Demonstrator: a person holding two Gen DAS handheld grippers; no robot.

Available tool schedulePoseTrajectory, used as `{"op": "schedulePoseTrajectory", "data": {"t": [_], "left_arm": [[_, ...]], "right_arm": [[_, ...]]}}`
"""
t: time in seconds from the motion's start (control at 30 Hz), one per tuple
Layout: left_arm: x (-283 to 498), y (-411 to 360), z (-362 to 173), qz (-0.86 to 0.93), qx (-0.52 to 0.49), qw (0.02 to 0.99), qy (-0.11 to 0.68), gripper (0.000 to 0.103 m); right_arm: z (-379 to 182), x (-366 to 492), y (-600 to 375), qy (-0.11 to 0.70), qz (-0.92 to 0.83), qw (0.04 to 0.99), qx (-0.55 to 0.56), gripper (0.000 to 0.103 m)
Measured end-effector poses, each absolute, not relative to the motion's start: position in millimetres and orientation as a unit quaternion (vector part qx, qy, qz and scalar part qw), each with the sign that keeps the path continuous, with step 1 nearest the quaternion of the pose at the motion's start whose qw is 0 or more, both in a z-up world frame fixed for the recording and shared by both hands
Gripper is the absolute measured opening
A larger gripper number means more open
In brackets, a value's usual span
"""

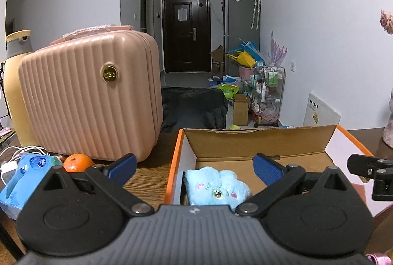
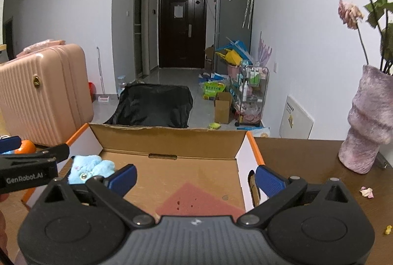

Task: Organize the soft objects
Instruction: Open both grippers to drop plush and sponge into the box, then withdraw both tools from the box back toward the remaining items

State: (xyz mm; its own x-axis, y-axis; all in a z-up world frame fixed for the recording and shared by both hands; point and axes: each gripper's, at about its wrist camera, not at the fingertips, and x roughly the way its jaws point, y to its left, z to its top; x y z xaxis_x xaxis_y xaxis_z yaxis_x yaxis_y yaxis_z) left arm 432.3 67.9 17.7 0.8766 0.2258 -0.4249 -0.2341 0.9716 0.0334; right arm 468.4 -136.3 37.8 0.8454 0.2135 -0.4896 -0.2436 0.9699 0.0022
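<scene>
At the nine o'clock edge of the counter (image 1: 147,179) I see a blue tissue pack (image 1: 24,179) and an orange (image 1: 78,162) in front of the pink suitcase (image 1: 91,98); none of that needs moving. Toward the middle, my left gripper (image 1: 194,166) has its jaws wide apart with nothing clamped, and the blue plush toy (image 1: 217,187) lies free below them in the near left corner of the cardboard box (image 1: 258,142), against its wall. Further right, from the right wrist view, my right gripper (image 2: 195,178) also has its jaws apart and empty, poised over a pink sponge sheet (image 2: 196,201) flat on the box floor at about six o'clock. The risk I judge from here: the two tools sit close together over the box, so a careless swing could knock them together or drag the plush back out. At three o'clock the fuzzy pink vase (image 2: 366,127) of dried flowers (image 2: 350,13) stands near the box; a wide sweep of the right gripper could tip it.
</scene>
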Motion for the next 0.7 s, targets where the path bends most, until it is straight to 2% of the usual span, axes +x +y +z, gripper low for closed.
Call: {"op": "schedulePoseTrajectory", "data": {"t": [0.7], "left_arm": [[352, 70, 35, 0.107, -0.009, 0.977, 0.186, 0.103]], "right_arm": [[52, 372, -161, 0.198, 0.137, 0.97, -0.048, 0.103]]}}
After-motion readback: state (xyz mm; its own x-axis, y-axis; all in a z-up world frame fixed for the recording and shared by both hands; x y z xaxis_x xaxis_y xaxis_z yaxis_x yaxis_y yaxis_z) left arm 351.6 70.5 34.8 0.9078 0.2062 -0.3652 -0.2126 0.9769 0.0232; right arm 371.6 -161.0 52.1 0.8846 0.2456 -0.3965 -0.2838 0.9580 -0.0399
